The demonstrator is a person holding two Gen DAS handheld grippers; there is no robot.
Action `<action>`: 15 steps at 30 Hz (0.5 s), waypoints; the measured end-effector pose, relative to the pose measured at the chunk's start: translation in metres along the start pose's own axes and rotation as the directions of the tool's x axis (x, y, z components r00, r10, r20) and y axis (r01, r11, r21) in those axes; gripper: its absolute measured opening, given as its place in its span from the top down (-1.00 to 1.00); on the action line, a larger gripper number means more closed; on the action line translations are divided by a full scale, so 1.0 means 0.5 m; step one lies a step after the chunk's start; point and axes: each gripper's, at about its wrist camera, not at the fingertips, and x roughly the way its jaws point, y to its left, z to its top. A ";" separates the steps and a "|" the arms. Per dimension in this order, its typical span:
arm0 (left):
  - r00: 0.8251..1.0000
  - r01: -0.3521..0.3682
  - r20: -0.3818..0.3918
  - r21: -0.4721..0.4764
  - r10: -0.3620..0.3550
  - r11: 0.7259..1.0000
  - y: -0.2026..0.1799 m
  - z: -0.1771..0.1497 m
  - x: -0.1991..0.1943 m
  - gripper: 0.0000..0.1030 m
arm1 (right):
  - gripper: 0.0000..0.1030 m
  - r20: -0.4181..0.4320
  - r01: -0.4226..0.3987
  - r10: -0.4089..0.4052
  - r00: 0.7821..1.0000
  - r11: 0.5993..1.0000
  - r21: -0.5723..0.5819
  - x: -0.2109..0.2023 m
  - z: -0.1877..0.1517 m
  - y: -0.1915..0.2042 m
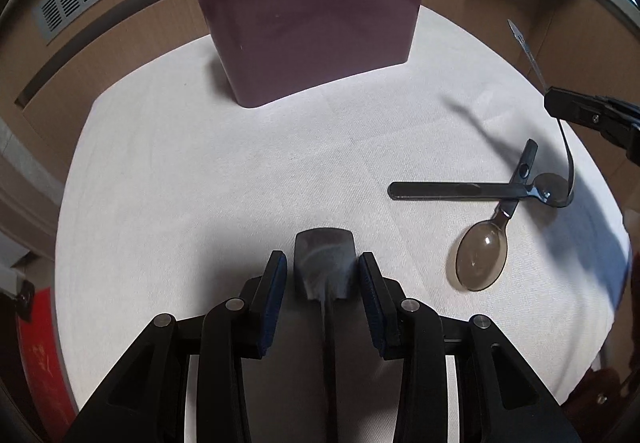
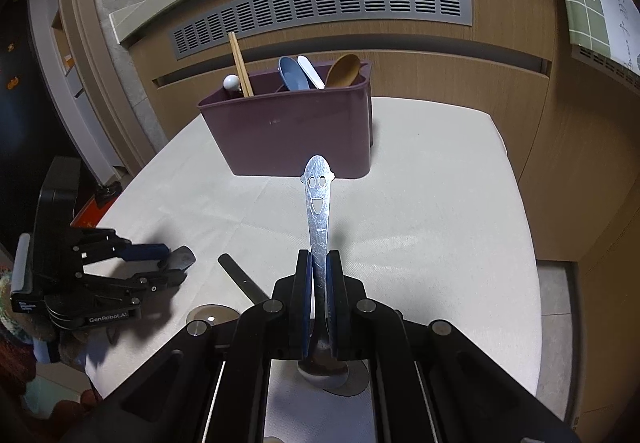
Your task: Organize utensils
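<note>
Steel spoon in my right gripper, dark utensil between my left jaws

The metal spoon [image 2: 318, 203] is looking light, stiff and slick, so my right gripper [image 2: 319, 275] is pinching its handle narrowly, bowl touching the table [image 2: 440, 203]. My left gripper [image 1: 323, 275] is standing wide, unclamped around a dark utensil [image 1: 324, 263], well short of the caddy [image 1: 312, 31].

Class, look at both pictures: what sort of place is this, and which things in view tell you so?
Probably a home kitchen or dining area. A purple utensil caddy holding chopsticks and spoons stands on a cloth-covered table, with wood-panelled cabinetry and a vent grille behind.
</note>
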 end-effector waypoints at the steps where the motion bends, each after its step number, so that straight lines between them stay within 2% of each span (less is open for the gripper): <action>1: 1.000 0.004 -0.003 -0.006 -0.004 1.000 0.002 0.000 -0.001 0.36 | 0.89 0.002 -0.002 0.002 1.000 1.000 0.005 0.000 0.000 -0.001; 5: 0.999 0.008 0.035 -0.043 -0.006 0.999 0.005 0.004 -0.017 0.36 | 0.89 0.030 -0.004 0.004 1.000 1.000 0.019 -0.011 0.004 -0.004; 8: 0.991 0.082 0.115 -0.129 -0.067 0.988 0.026 0.003 -0.055 0.36 | 0.89 0.037 0.007 -0.007 0.999 1.000 0.018 -0.015 0.004 -0.004; 10: 0.974 0.145 0.202 -0.192 -0.106 0.971 0.043 0.000 -0.093 0.36 | 0.89 0.037 0.011 -0.011 0.999 1.000 0.020 -0.016 0.003 -0.004; 12: 0.947 0.212 0.292 -0.252 -0.135 0.944 0.060 -0.010 -0.129 0.36 | 0.89 0.041 0.014 -0.015 0.999 1.000 0.028 -0.016 0.004 -0.005; 15: 0.918 0.261 0.371 -0.293 -0.142 0.920 0.071 -0.018 -0.162 0.36 | 0.89 0.053 0.016 -0.018 0.998 0.999 0.038 -0.018 0.007 -0.004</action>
